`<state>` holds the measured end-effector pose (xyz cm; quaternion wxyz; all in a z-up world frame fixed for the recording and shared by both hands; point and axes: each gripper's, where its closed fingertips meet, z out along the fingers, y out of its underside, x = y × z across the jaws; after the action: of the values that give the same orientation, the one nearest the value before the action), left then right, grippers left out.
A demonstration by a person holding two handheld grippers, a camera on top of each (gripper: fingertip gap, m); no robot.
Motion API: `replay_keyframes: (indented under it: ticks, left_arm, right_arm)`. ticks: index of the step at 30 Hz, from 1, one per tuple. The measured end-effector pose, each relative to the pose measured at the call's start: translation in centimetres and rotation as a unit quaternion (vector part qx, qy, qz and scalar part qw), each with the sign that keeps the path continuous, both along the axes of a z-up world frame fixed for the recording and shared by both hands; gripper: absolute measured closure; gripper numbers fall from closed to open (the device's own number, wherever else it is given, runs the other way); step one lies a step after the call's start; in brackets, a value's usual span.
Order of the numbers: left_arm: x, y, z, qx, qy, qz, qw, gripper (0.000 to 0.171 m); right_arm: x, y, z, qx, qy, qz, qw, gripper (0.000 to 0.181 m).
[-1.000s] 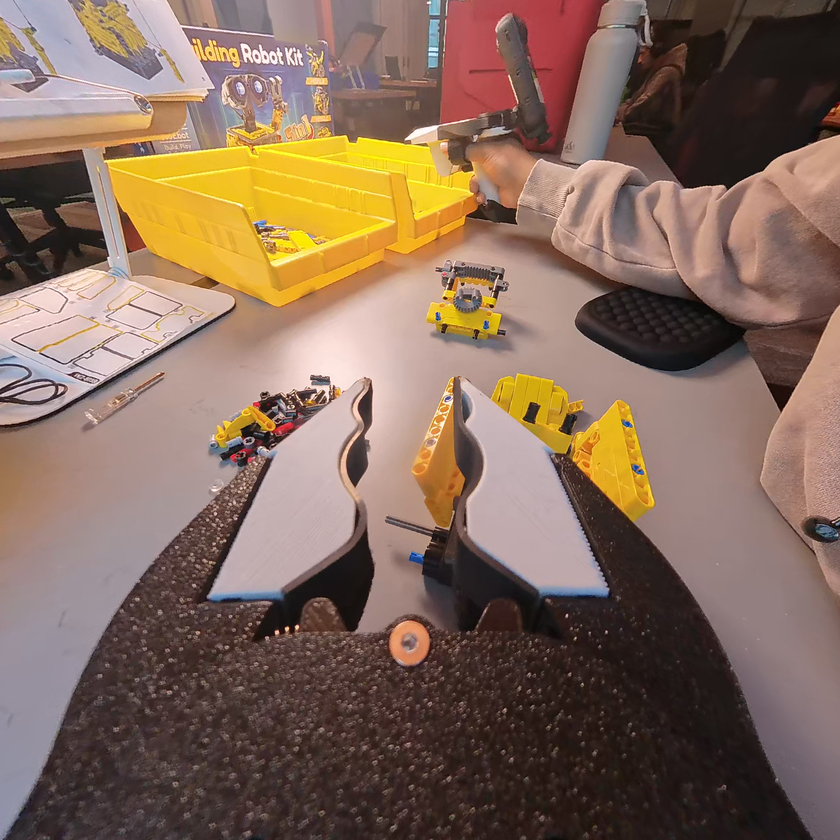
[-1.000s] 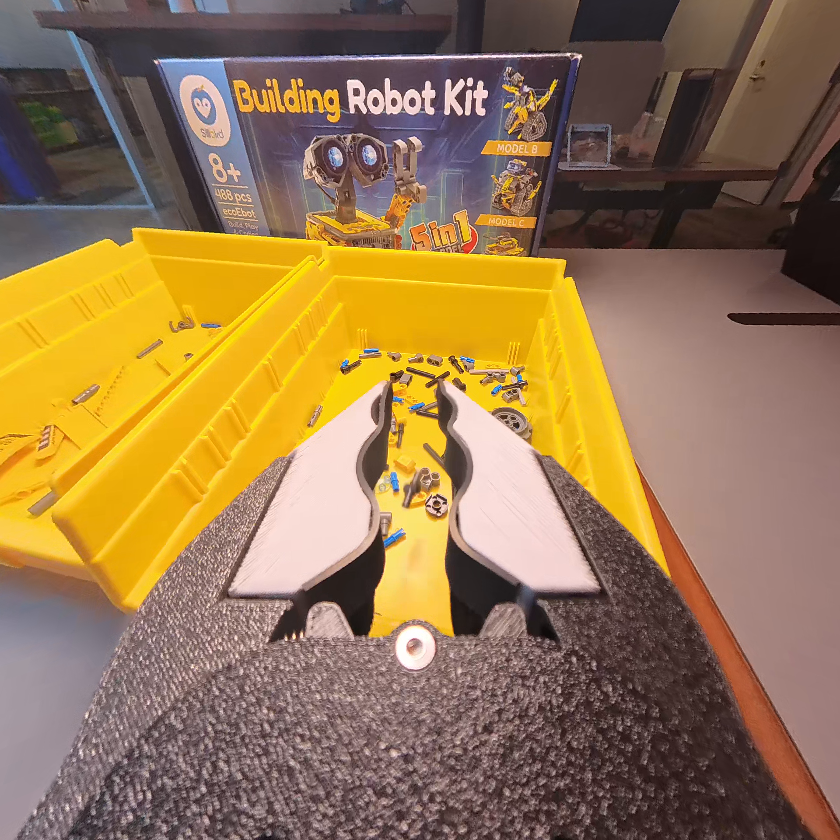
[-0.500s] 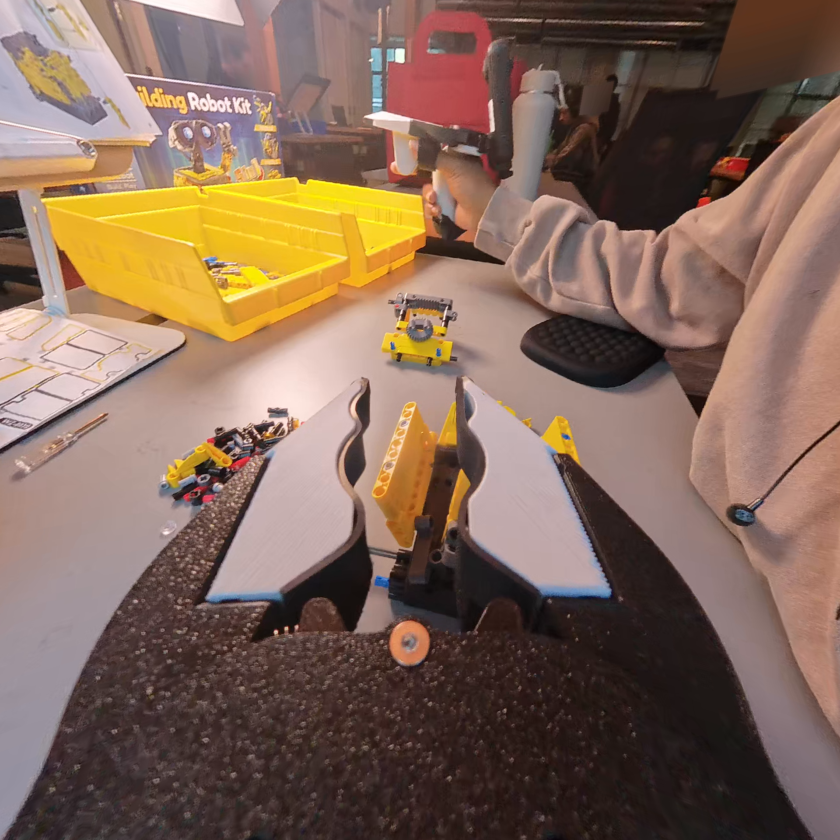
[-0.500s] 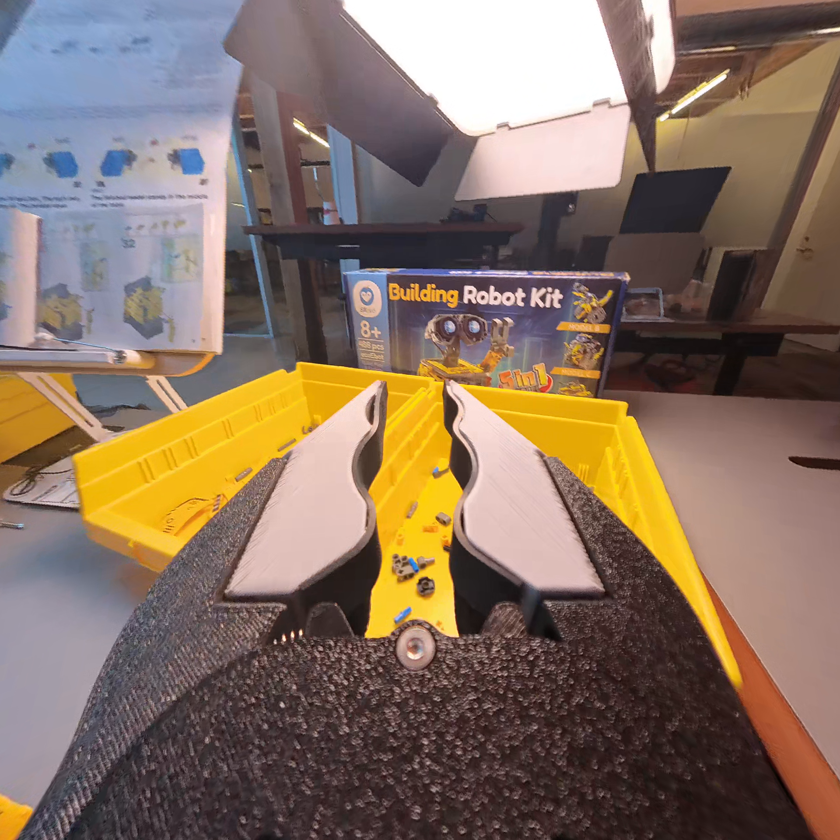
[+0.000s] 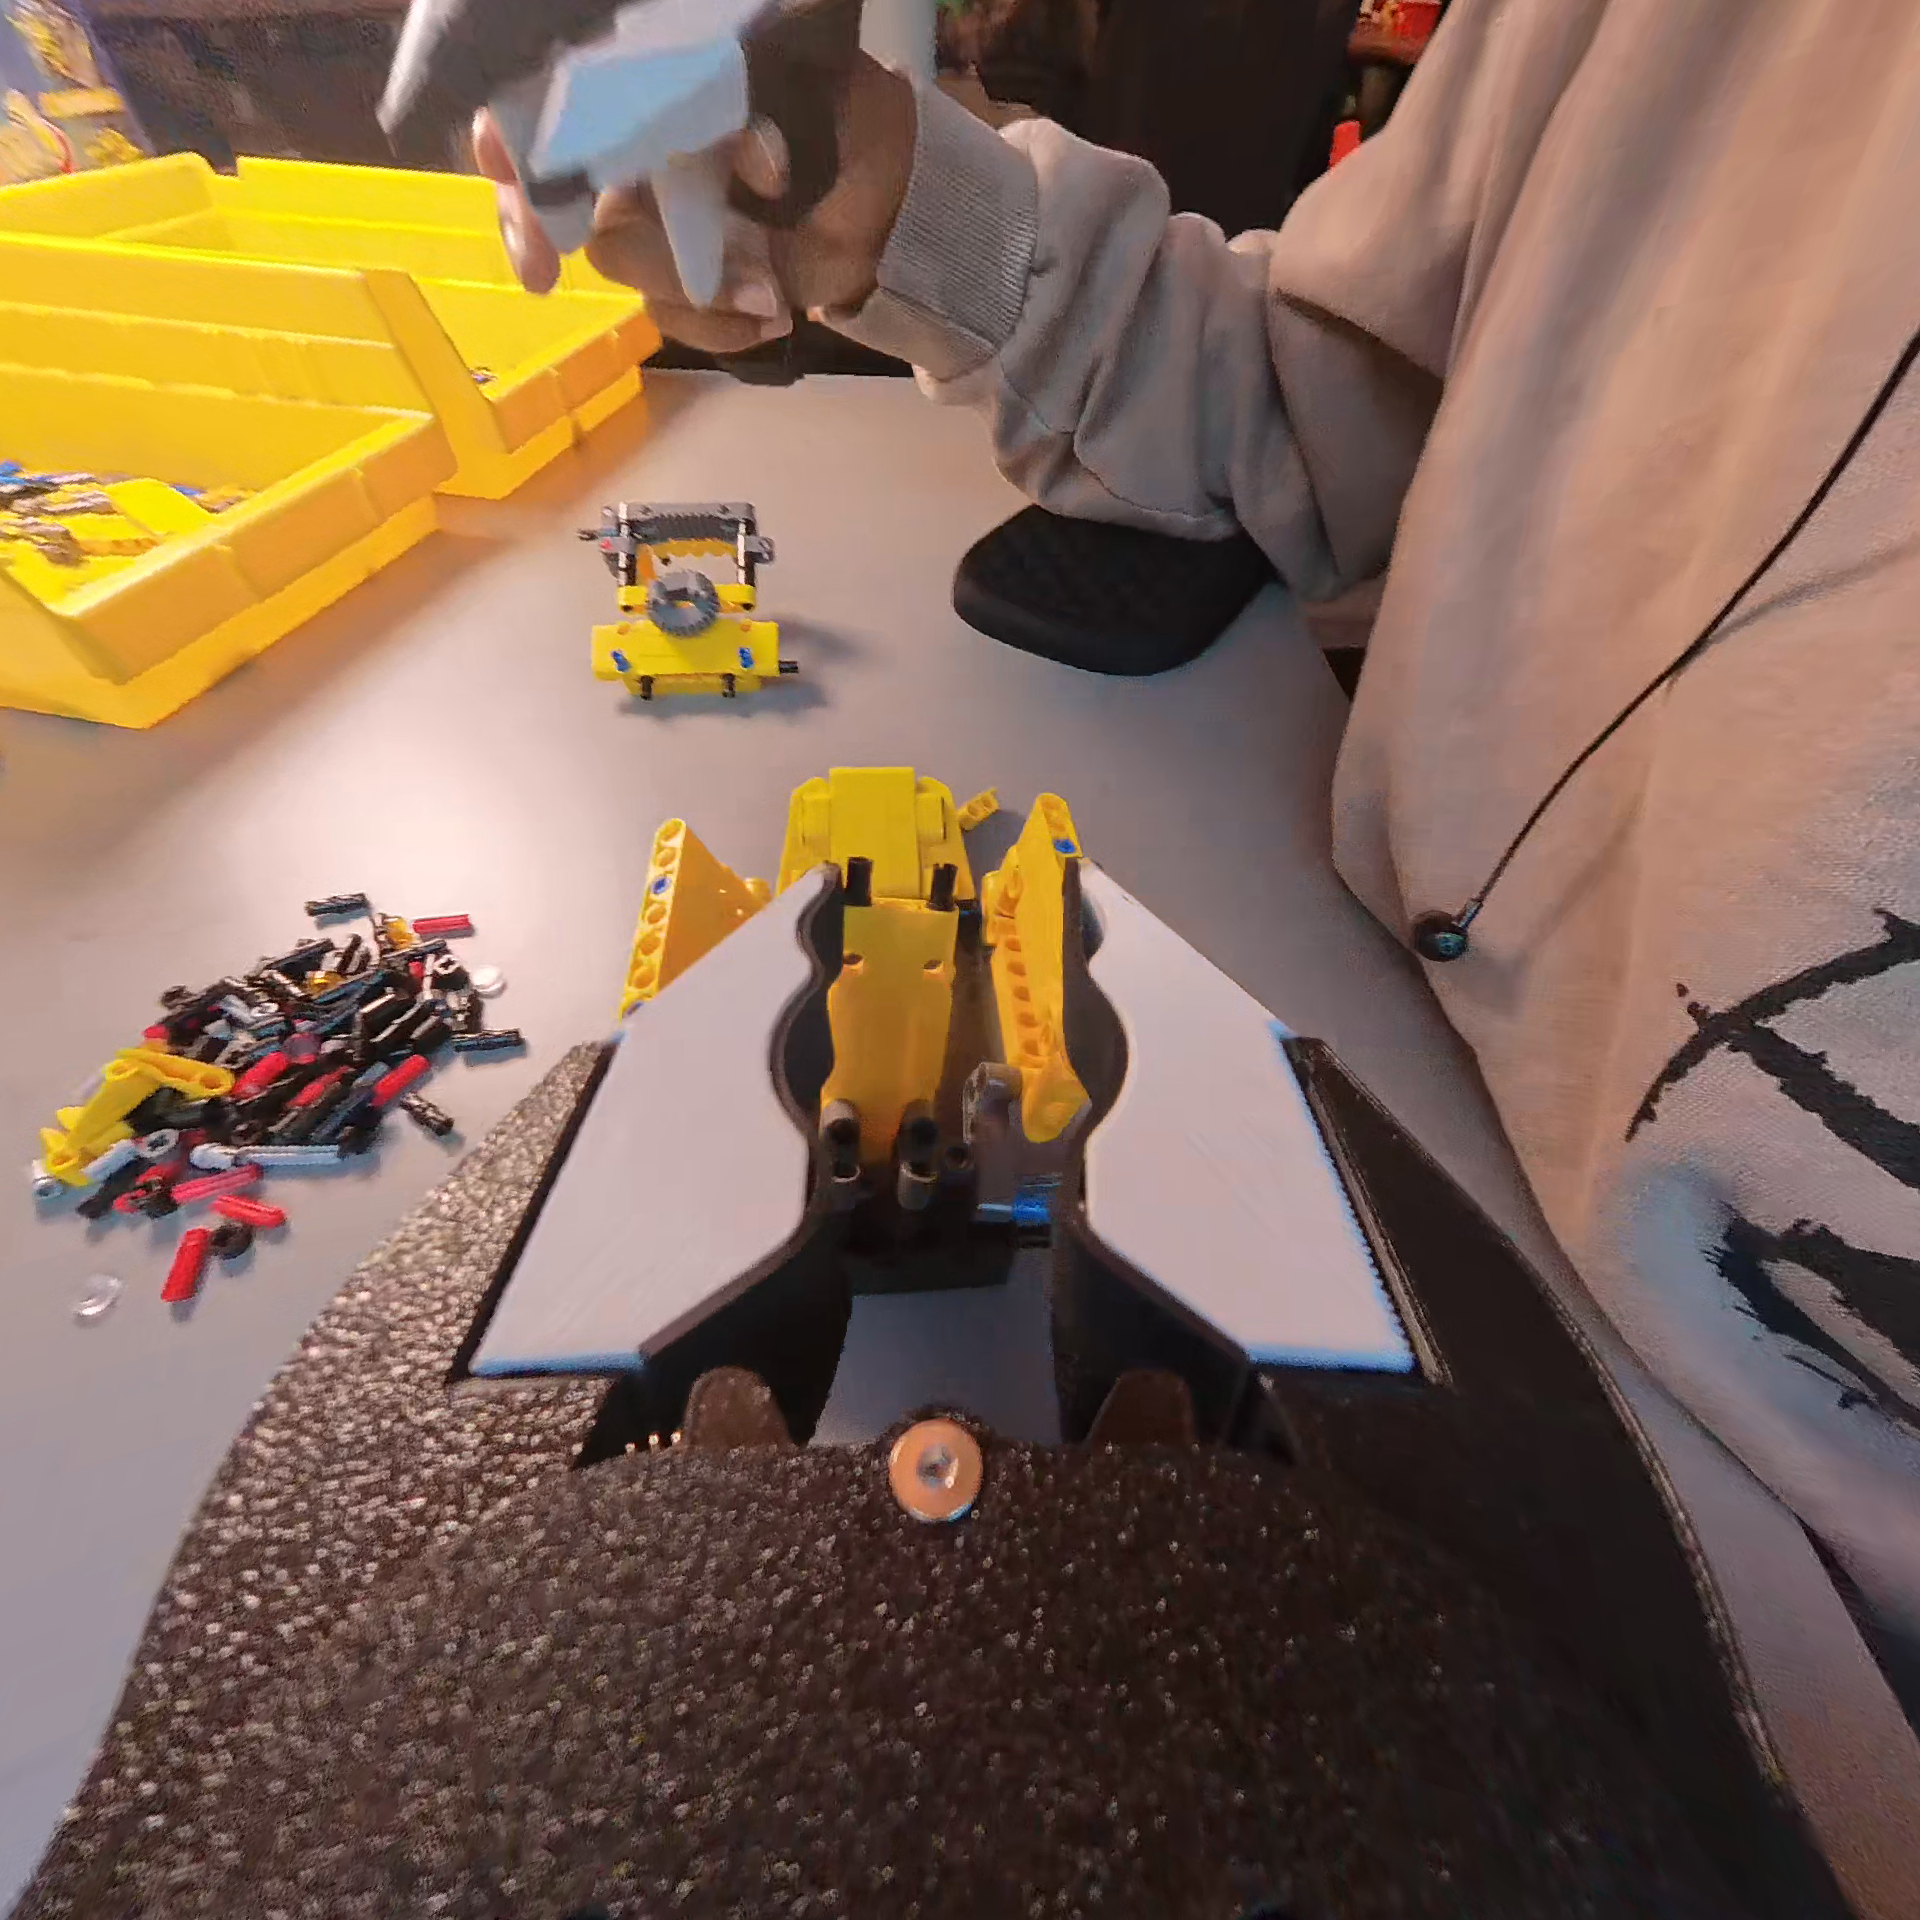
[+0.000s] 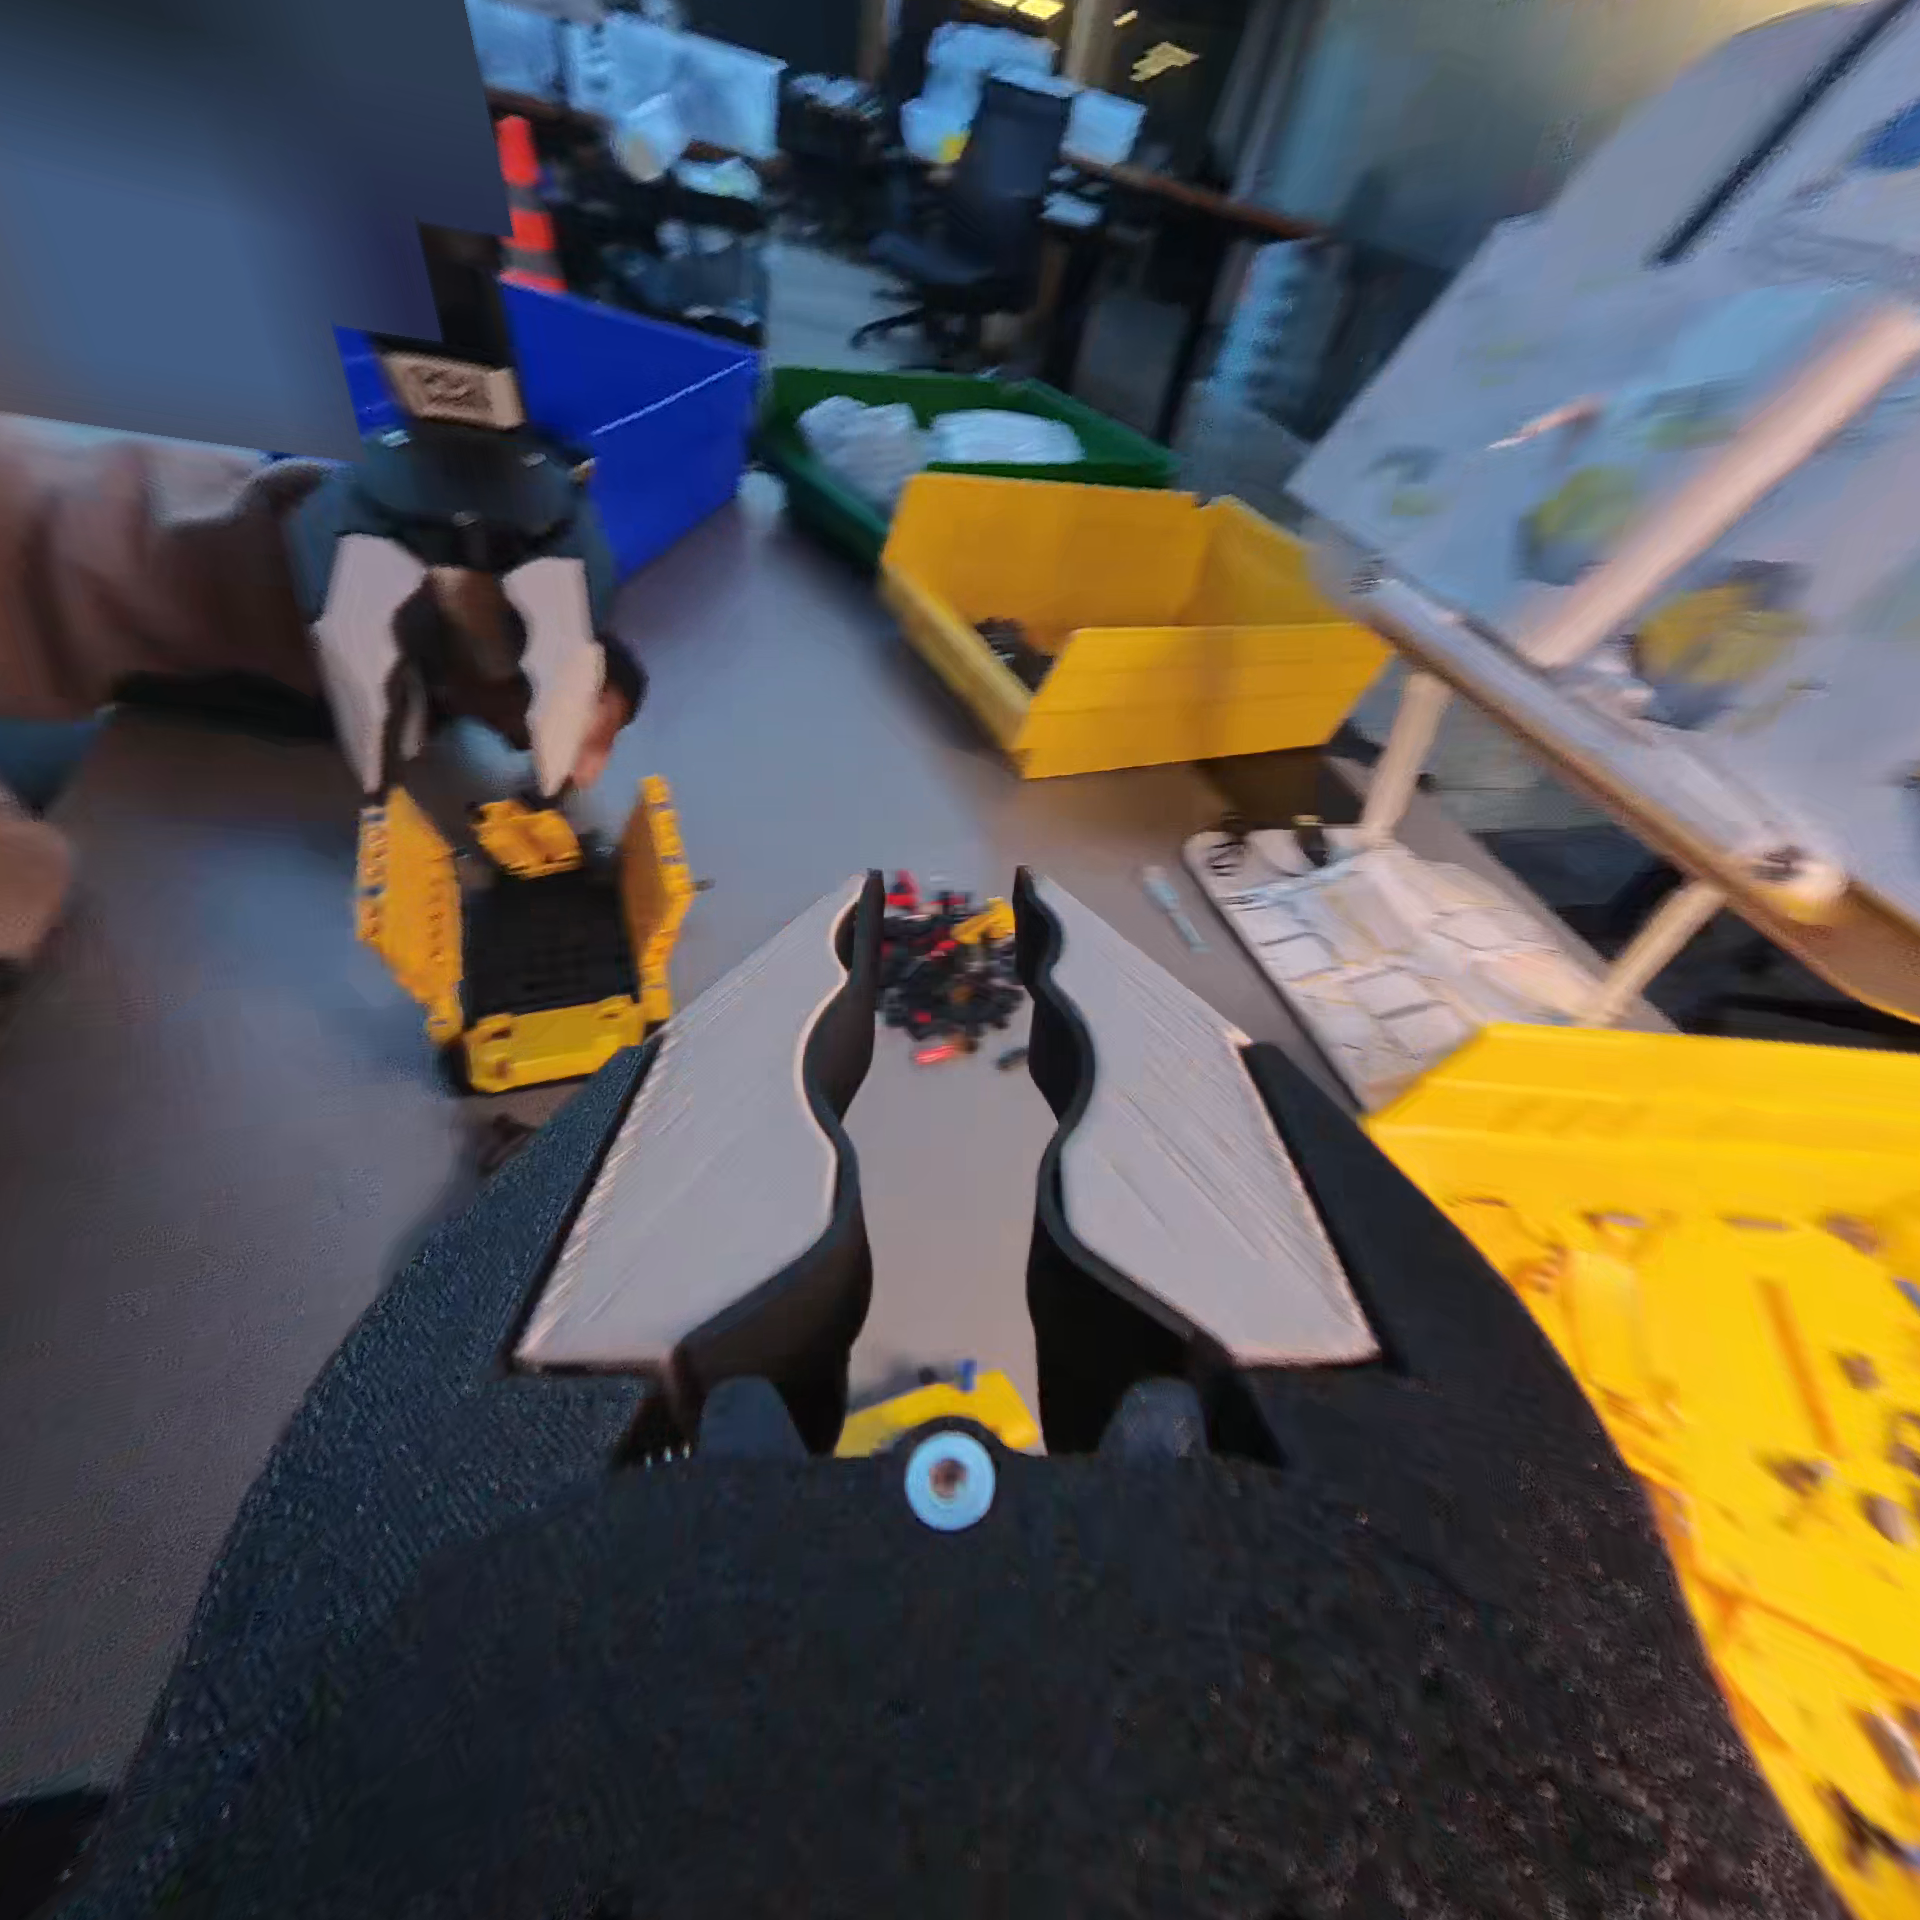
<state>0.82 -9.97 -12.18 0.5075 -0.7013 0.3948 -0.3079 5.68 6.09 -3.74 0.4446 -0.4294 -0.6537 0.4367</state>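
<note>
Two grippers over a grey table (image 5: 436, 790). Left gripper (image 5: 951, 894): fingers spread wide around a yellow brick assembly (image 5: 894, 997), whether touching it cannot be told. Right gripper (image 6: 945, 894): raised, fingers narrowly apart, holding nothing, aimed above a pile of small black and red pieces (image 6: 940, 971). Nearby: a small geared yellow module (image 5: 681, 613), yellow bins (image 5: 208, 436), a black pad (image 5: 1101, 603).

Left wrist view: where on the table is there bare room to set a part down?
Bare grey table lies between the yellow bins, the small geared assembly and the loose parts pile. Another free strip runs between that assembly and the black pad. It is crowded around the left hand-held gripper, which straddles the yellow model.
</note>
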Motion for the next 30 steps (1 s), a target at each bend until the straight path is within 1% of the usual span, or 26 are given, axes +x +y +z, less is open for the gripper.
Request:
replay_keyframes:
  ticks: [1,4,7,9,11,13,15,16,17,19,20,21,24,27,29,30]
  left_arm:
    - [0.1,-0.3,0.0,-0.003,-0.001,-0.007,1.000,0.129]
    - [-0.2,-0.5,0.2,0.013,0.012,-0.009,1.000,0.135]
    - [-0.4,-1.2,1.3,0.027,-0.001,-0.017,0.999,0.138]
    - [-0.3,-1.8,2.1,0.035,-0.012,-0.029,0.999,0.139]
    - [0.0,-2.5,2.2,0.029,-0.013,-0.047,0.998,0.141]
    - [0.5,-2.8,1.2,0.016,0.009,-0.058,0.998,0.140]
    - [0.9,-2.9,0.0,0.004,0.032,-0.065,0.997,0.140]
    - [1.1,-3.0,-0.5,-0.002,0.042,-0.068,0.997,0.140]
    - [1.2,-2.8,-0.9,-0.006,0.053,-0.065,0.996,0.142]
    - [1.2,-2.5,-2.0,-0.013,0.077,-0.055,0.995,0.148]
    - [1.0,-2.1,-2.3,-0.012,0.087,-0.043,0.995,0.156]
    - [0.9,-1.9,-2.3,-0.011,0.090,-0.038,0.995,0.158]
    - [0.3,-1.0,-1.6,-0.028,0.065,-0.007,0.997,0.165]
    - [0.3,-1.1,-1.6,-0.069,0.039,-0.014,0.997,0.165]
    - [0.5,-1.3,-1.9,-0.070,0.042,-0.021,0.996,0.164]
    - [0.6,-1.2,-1.9,-0.067,0.041,-0.021,0.997,0.164]
  right_arm:
    - [-0.6,-2.5,-1.3,0.004,-0.023,0.042,0.999,0.157]
    - [-1.4,-9.2,-5.0,0.019,-0.091,0.151,0.984,0.155]
    - [-1.7,-13.1,-7.5,0.037,-0.131,0.202,0.970,0.146]
    - [-1.7,-14.9,-8.7,0.042,-0.150,0.224,0.962,0.143]
    - [-1.9,-15.8,-9.8,0.051,-0.163,0.231,0.958,0.143]
    - [-2.2,-16.2,-11.0,0.064,-0.175,0.228,0.955,0.145]
    - [-2.4,-16.0,-11.5,0.076,-0.177,0.224,0.955,0.161]
    - [-2.3,-16.0,-11.5,0.066,-0.180,0.228,0.955,0.173]
    - [-2.4,-15.9,-11.5,0.056,-0.180,0.226,0.956,0.175]
    - [-2.3,-15.8,-11.5,0.036,-0.183,0.227,0.956,0.175]
    - [-2.3,-15.7,-11.5,0.022,-0.185,0.228,0.956,0.174]
    - [-2.4,-15.7,-11.4,0.002,-0.186,0.229,0.956,0.174]
    - [-2.6,-15.4,-11.0,-0.062,-0.184,0.228,0.954,0.174]
    - [-2.4,-15.8,-10.9,-0.098,-0.192,0.242,0.946,0.174]
    - [-2.0,-16.1,-11.4,-0.092,-0.206,0.252,0.941,0.173]
    - [-1.8,-16.1,-11.2,-0.090,-0.205,0.259,0.939,0.170]
